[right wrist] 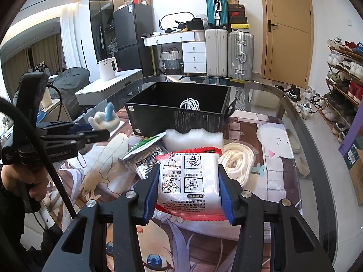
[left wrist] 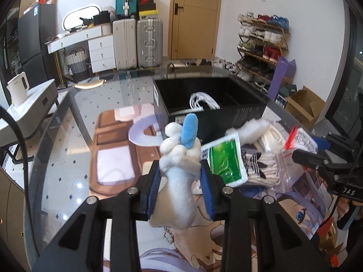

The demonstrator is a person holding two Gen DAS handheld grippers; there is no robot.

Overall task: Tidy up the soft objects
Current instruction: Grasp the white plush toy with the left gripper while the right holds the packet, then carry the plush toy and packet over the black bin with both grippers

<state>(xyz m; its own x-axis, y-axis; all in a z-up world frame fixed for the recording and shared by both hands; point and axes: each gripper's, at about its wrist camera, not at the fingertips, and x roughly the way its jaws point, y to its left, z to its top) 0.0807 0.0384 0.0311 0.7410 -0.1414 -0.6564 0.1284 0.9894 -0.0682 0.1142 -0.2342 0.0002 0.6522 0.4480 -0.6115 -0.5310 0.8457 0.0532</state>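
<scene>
Grippers both loaded, above table w/ black box (right wrist: 179, 115).
Left gripper (left wrist: 180, 181) clamps white plush toy (left wrist: 177, 176); right gripper (right wrist: 188, 188) clamps red-edged white packet (right wrist: 189, 181).

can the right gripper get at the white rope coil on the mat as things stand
Probably not yet: the right gripper is shut on a red-edged white packet, so its jaws are full. The rope coil itself lies uncovered just beyond.
</scene>
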